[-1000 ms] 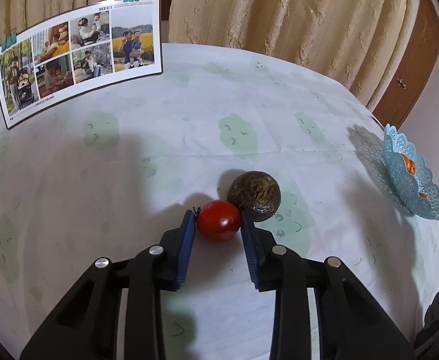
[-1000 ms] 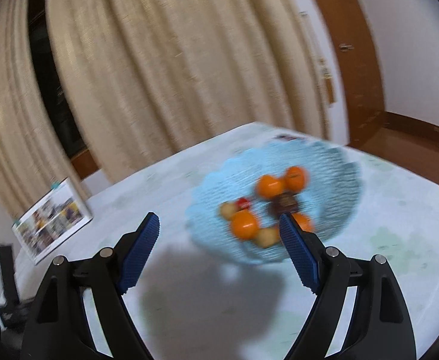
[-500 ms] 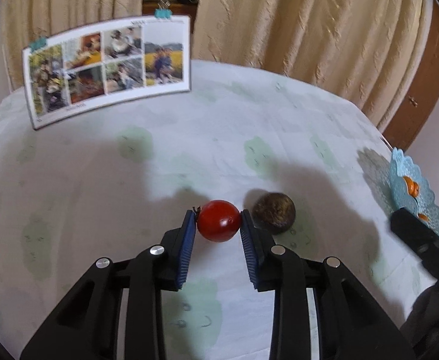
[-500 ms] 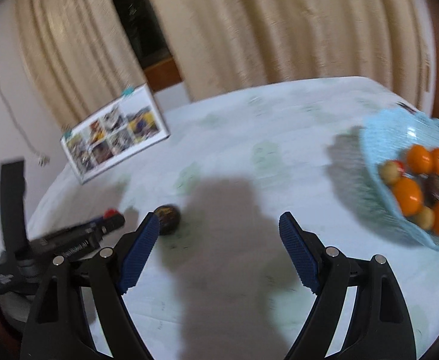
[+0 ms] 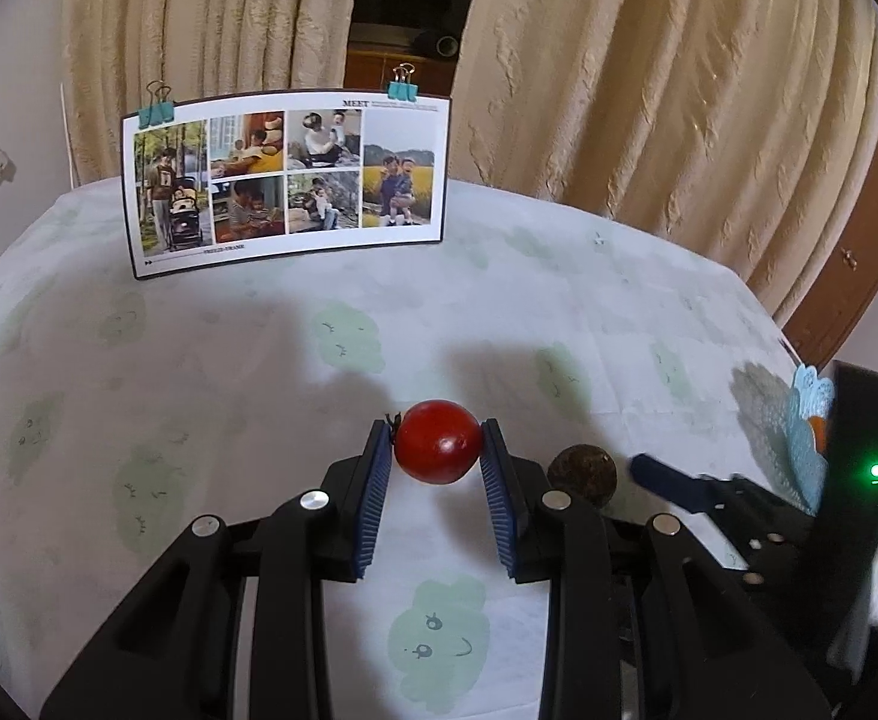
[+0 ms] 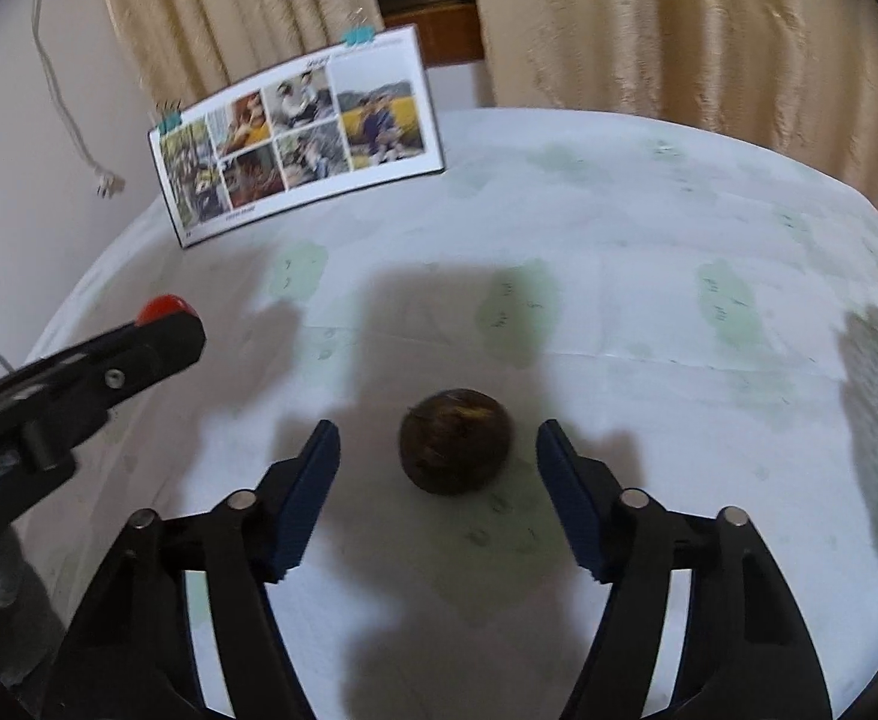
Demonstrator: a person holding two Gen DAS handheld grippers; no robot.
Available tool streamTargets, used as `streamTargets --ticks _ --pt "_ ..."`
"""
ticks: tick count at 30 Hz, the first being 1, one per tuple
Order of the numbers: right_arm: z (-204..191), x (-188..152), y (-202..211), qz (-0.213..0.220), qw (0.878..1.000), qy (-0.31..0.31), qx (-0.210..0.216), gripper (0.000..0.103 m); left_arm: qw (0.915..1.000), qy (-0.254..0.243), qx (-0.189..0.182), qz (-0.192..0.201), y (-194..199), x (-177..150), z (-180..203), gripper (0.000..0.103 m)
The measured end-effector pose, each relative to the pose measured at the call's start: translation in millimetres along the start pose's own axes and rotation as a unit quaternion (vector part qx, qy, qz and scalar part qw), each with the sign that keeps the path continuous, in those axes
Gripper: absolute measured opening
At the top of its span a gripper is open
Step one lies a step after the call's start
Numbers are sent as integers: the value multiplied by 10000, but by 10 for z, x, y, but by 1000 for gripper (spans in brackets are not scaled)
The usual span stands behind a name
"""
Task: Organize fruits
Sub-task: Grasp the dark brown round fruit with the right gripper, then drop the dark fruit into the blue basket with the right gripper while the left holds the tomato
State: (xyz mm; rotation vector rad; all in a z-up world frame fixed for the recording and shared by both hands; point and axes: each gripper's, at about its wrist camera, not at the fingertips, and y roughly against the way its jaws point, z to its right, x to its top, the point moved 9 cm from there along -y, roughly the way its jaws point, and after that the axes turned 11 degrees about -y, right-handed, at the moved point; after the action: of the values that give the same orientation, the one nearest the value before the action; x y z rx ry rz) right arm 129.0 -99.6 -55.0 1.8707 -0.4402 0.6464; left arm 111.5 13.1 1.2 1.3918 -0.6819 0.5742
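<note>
My left gripper [image 5: 437, 443] is shut on a red tomato [image 5: 437, 441] and holds it above the table. It also shows at the left of the right wrist view, with the tomato [image 6: 162, 307] at its tip. A dark brown round fruit [image 6: 456, 448] lies on the tablecloth between the fingers of my open right gripper [image 6: 439, 450], touching neither. The same fruit [image 5: 582, 473] shows in the left wrist view, right of the tomato. The blue lace fruit bowl [image 5: 805, 438] is at the table's right edge, mostly hidden.
A photo collage card [image 5: 286, 180] stands upright at the back of the table. Cream curtains [image 5: 649, 78] hang behind. The round table has a white cloth with green patches [image 5: 349, 336]. A wooden door [image 5: 859, 228] is at the right.
My left gripper has lifted the tomato up and back from the brown fruit. My right gripper has swung from the bowl to the brown fruit and now straddles it.
</note>
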Motion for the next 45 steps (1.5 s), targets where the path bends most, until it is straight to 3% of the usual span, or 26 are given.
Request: streamTargets --ticks 2,6,10,15,27,36,45 --pt "-29 17 -70 -28 10000 36 -43 64 10000 27 -1 7 12 2 -11 31" --pt "10 23 -176 -148 9997 -22 -193 50 10000 56 -26 8 23 4 -22 31" --pt "32 23 -168 -94 9996 -1 -271 44 10000 51 -38 28 34 11 -8 31" --pt "101 -1 -73 -33 9996 -175 -227 44 10000 24 -47 21 27 -3 8 31" --pt "660 92 631 696 9932 -869 -348 44 9999 -128 -90 -4 -13 -44 115 31" --pt "1419 132 1259 1323 9760 -1557 -755 44 9995 -290 -110 -9 -43 -76 236 31" --pt "2256 42 1874 1876 9474 -2229 -1324 44 9989 -443 -157 -35 -58 -76 372 31"
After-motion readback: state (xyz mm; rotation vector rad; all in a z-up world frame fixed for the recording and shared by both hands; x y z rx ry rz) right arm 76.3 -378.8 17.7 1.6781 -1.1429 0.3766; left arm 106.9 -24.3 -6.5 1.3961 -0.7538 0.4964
